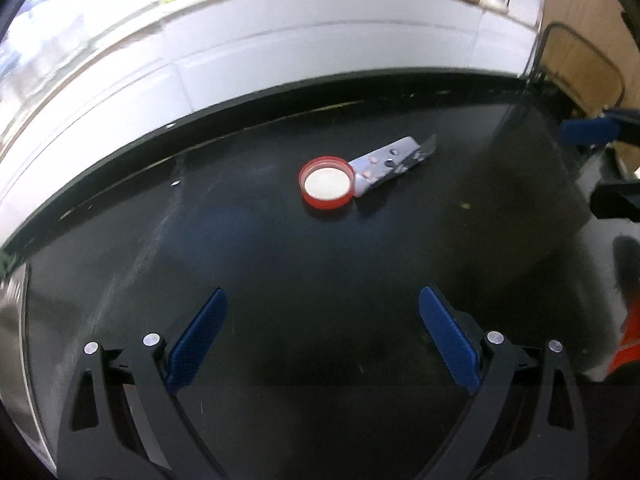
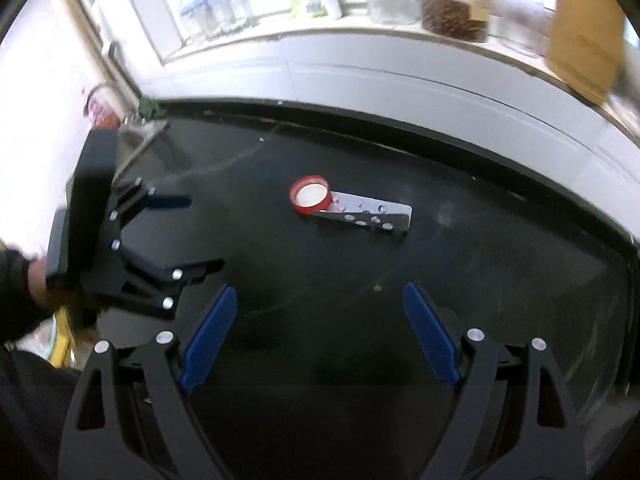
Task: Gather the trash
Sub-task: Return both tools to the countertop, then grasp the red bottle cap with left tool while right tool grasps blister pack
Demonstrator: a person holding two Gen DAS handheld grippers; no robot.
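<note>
A red jar lid (image 1: 327, 182) with a white inside lies upside down on the black countertop (image 1: 280, 272). A silver blister pack of pills (image 1: 390, 162) leans against its right side. My left gripper (image 1: 323, 296) hovers open short of both, nothing between its blue pads. From the right wrist view the lid (image 2: 310, 195) and the blister pack (image 2: 370, 216) lie ahead on the counter (image 2: 320, 272). My right gripper (image 2: 320, 294) is open and empty. The left gripper (image 2: 200, 232) shows at that view's left, open, held by a hand (image 2: 38, 280).
A white tiled wall (image 1: 200, 60) rises behind the counter. A sink and tap (image 2: 132, 128) sit at the counter's left end. Bottles, jars and a cardboard box (image 2: 584, 32) stand on the sill. A chair back (image 1: 580, 60) is at the right, and something orange (image 1: 632, 336) at the edge.
</note>
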